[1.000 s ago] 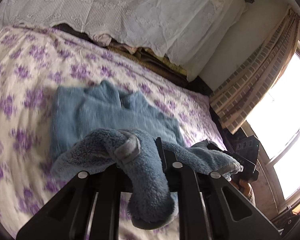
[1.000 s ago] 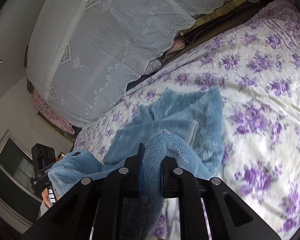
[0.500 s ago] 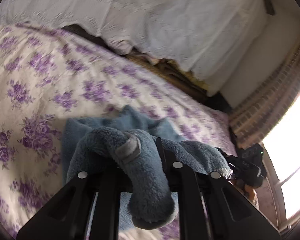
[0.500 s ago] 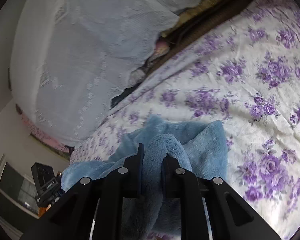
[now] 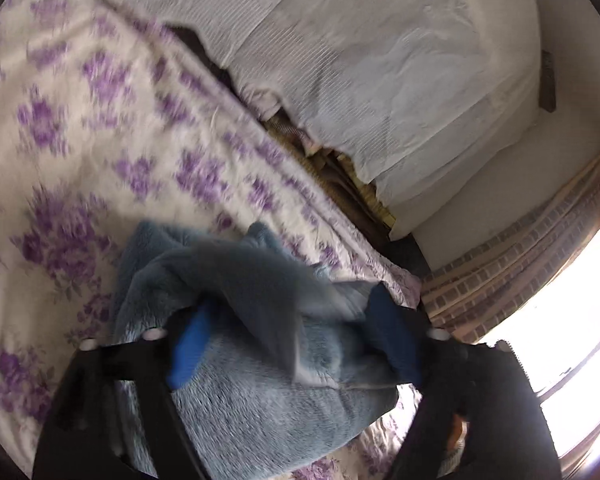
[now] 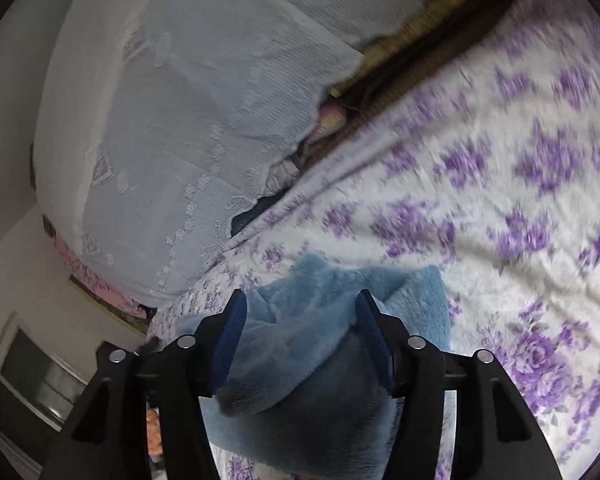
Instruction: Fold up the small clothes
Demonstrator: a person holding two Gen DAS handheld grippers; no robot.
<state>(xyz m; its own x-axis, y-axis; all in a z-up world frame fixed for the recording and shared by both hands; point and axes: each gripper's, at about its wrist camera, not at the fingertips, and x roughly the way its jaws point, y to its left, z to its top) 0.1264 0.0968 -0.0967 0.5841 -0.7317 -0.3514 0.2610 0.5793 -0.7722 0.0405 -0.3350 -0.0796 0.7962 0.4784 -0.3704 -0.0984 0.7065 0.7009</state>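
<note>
Both hand-held grippers just spreading, fleece garment loose between; lace-covered pile behind.

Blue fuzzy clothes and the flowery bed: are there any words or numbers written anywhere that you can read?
None can be read.
Blue fleece garment: no tag or print shows.
Purple-flowered bedspread: only flowers, blurred.
White lace cover: only stitched patterns.
Left gripper and right gripper: no markings show.

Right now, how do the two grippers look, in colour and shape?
Both look alike. The left gripper and right gripper have black angular frames with round silver bolts and two flat fingers faced with blue pads. No cables or markings show.
</note>
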